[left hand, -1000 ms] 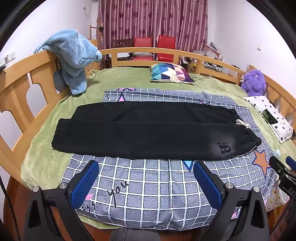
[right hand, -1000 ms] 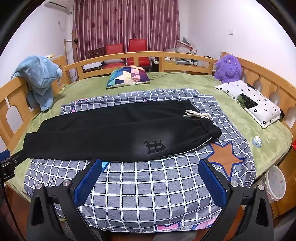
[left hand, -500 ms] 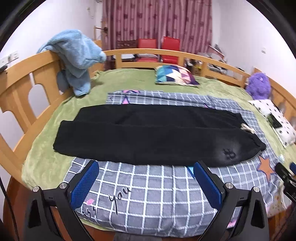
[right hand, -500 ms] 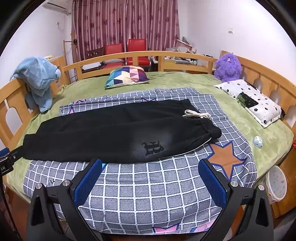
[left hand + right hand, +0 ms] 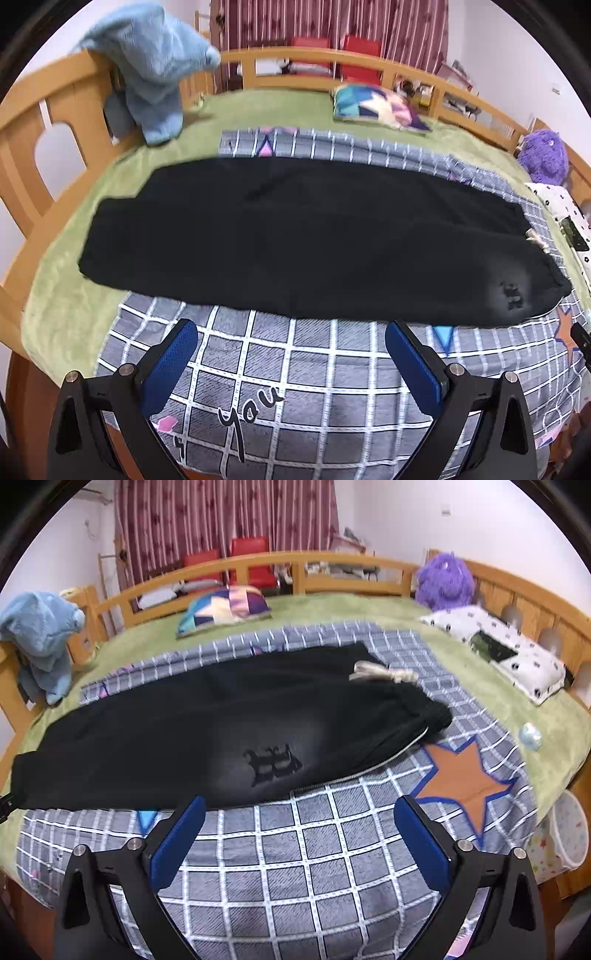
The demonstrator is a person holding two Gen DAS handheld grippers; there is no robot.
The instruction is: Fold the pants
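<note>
The black pants (image 5: 303, 240) lie flat on the grey checked blanket (image 5: 317, 373) that covers the middle of the bed, already doubled leg over leg. The cuffs point toward the blue plush toy (image 5: 155, 66) on the rail; the waistband with its pale drawstring (image 5: 384, 672) lies at the other end, near the orange star print (image 5: 465, 775).

The left hand-held gripper (image 5: 291, 365) hovers above the blanket just short of the near edge of the pants, jaws spread wide and empty. The right hand-held gripper (image 5: 301, 843) hovers likewise below the printed logo (image 5: 273, 764), jaws also wide apart and empty.

Probable faults from this position:

- Blanket pickup. The pants rest directly on soft cloth. A low pinch at the near edge could catch the blanket with the pants and drag both.
- Single-layer grasp. The pants are two layers deep. A shallow pinch may take the top leg only, and the stack would separate on lifting.
- Uneven lift. If one gripper rises ahead of the other, the fold line would likely skew.
- Drawstring. It lies loose and may end up trapped outside the fold.
</note>
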